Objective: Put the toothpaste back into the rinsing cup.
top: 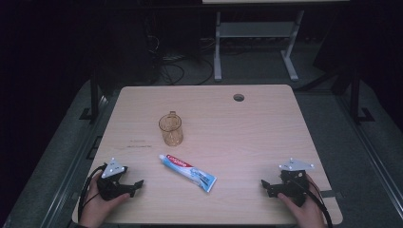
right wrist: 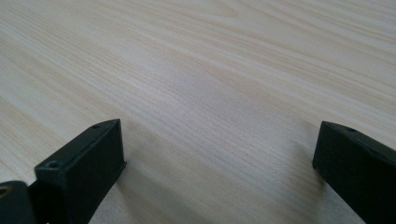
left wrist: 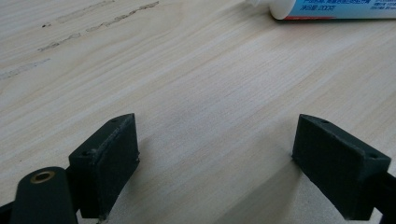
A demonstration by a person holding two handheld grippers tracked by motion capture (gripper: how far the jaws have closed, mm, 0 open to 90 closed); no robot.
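Both grippers rest on the table (top: 266, 109) near its front edge, 1 in each hand, jaws spread and holding nothing. The left gripper (top: 135, 185) sits at the front left; the right gripper (top: 264, 185) at the front right. The toothpaste tube (top: 188, 172) lies flat between them, its long axis running diagonally, cap end toward the far left, crimped end toward the near right. The left gripper is the nearer: the tube lies just ahead and to its right. An amber cup (top: 171, 129) stands upright just beyond the cap end, apart from the tube.
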